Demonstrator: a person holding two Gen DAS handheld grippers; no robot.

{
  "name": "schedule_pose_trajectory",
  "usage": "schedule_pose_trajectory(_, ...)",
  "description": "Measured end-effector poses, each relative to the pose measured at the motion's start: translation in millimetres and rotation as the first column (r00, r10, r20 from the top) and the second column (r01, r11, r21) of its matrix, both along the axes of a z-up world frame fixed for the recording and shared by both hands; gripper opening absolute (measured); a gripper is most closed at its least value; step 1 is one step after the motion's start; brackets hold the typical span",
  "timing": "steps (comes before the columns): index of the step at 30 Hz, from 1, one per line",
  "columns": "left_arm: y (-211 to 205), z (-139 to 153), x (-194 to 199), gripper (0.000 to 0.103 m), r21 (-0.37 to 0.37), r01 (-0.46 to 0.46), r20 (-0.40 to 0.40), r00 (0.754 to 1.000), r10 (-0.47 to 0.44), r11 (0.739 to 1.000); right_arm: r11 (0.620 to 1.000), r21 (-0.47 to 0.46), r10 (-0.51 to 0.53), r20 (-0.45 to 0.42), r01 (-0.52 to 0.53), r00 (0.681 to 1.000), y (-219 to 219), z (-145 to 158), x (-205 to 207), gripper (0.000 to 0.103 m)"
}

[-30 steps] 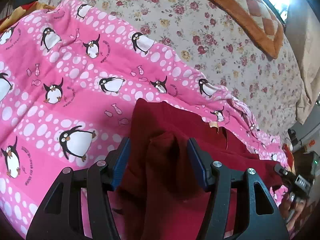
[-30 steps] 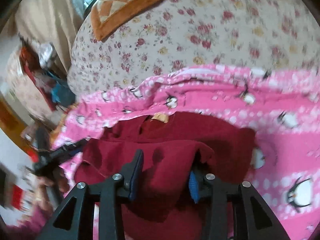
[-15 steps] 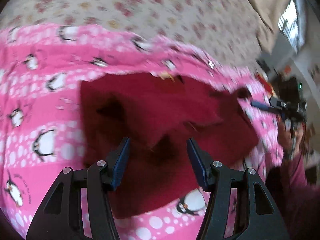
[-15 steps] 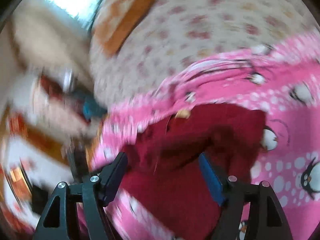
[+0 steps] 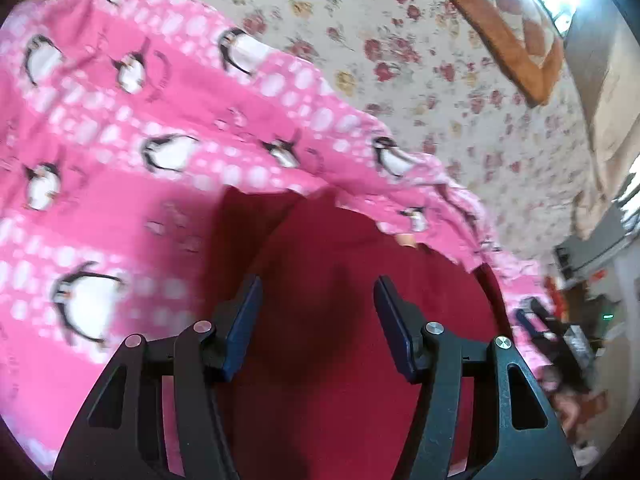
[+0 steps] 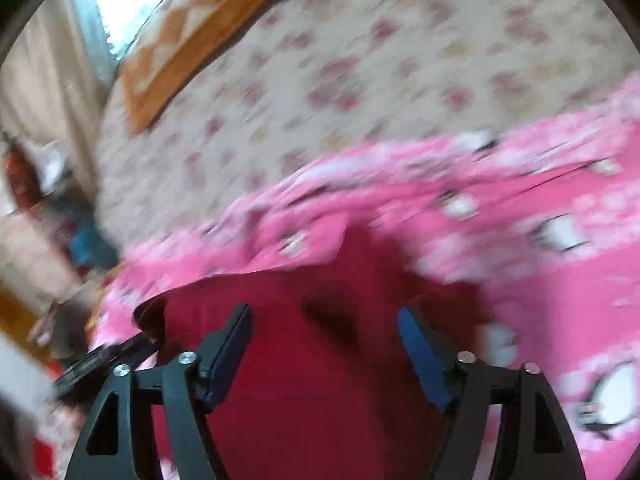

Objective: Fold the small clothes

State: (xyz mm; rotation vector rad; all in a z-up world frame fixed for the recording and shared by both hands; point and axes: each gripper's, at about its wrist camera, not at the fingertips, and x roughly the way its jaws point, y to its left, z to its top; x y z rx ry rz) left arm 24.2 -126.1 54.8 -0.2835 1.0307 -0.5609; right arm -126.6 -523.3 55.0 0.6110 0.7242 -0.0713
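Observation:
A dark red garment (image 5: 340,240) lies spread on a pink penguin-print blanket (image 5: 120,200), with a tan label (image 5: 406,239) at its far edge. My left gripper (image 5: 318,284) hovers over it, jaws apart, no cloth pinched between the blue pads. In the right wrist view, which is blurred, the same red garment (image 6: 300,400) fills the foreground on the blanket (image 6: 540,280). My right gripper (image 6: 324,312) is above it, its jaws opening wide, with the cloth below them and not pressed by the pads. The left gripper (image 6: 100,360) shows dimly at the garment's left edge.
Beyond the blanket stretches a floral bedsheet (image 5: 440,80) with an orange checked cushion (image 5: 512,40) at the back. Clutter and furniture stand off the bed's side (image 5: 580,300). The cushion (image 6: 192,40) and sheet (image 6: 360,80) also show in the right wrist view.
Both grippers had a raised fold of red cloth between their jaws; now the cloth lies flat under them. The right jaws have spread wider. Both views have swung and blurred.

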Motion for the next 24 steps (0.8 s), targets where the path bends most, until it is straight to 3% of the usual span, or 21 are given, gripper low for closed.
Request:
schedule_pose_trajectory(2, -1, 5, -6, 0.058, 0.054, -0.002, 0.045, 0.999, -0.001, 0.999, 1.000, -0.015, 0.022, 0.011, -0.022, 1.000, -1, 7, -6, 0.081)
schedule_pose_trajectory(7, 8, 8, -24, 0.058, 0.056, 0.064, 0.037, 0.997, -0.067, 0.996, 0.992, -0.038, 0.120, 0.006, -0.119, 0.993, 20, 21, -15, 0.081)
schedule_pose_trajectory(9, 9, 8, -32, 0.058, 0.100, 0.067, 0.058, 0.996, -0.073, 0.993, 0.988, -0.074, 0.130, -0.045, -0.133, 0.990, 25, 21, -24, 0.081)
schedule_pose_trajectory(11, 8, 4, -35, 0.058, 0.117, 0.068, 0.054, 0.996, -0.075, 0.991, 0.972, -0.193, 0.108, -0.132, -0.132, 0.985, 31, 13, -28, 0.081)
schedule_pose_trajectory(13, 6, 0, -35, 0.058, 0.113, 0.067, 0.021, 0.997, -0.069, 0.991, 0.942, -0.311, 0.055, -0.228, -0.126, 0.972, 32, -2, -27, 0.059)
schedule_pose_trajectory(14, 6, -2, -36, 0.058, 0.117, 0.063, 0.005, 0.998, -0.064, 0.991, 0.929, -0.353, 0.006, -0.274, -0.107, 0.962, 28, -10, -24, 0.032)
schedule_pose_trajectory(15, 7, -3, -39, 0.058, 0.126, 0.057, 0.000, 0.998, -0.058, 0.990, 0.931, -0.357, -0.025, -0.286, -0.083, 0.958, 21, -16, -25, 0.033)
schedule_pose_trajectory(18, 12, 0, -50, 0.058, 0.178, 0.034, 0.011, 0.999, -0.036, 0.983, 0.974, -0.228, -0.073, -0.282, 0.008, 0.957, 0, -21, -36, 0.033)
schedule_pose_trajectory(20, 19, 4, -59, 0.058, 0.214, 0.004, 0.010, 1.000, -0.006, 0.977, 0.970, -0.241, -0.096, -0.265, 0.031, 0.959, 2, -13, -44, 0.033)
schedule_pose_trajectory(24, 35, 1, -73, 0.058, 0.165, -0.031, -0.042, 0.998, 0.038, 0.986, 0.965, -0.247, -0.136, -0.190, 0.087, 0.972, 12, 14, -57, 0.034)
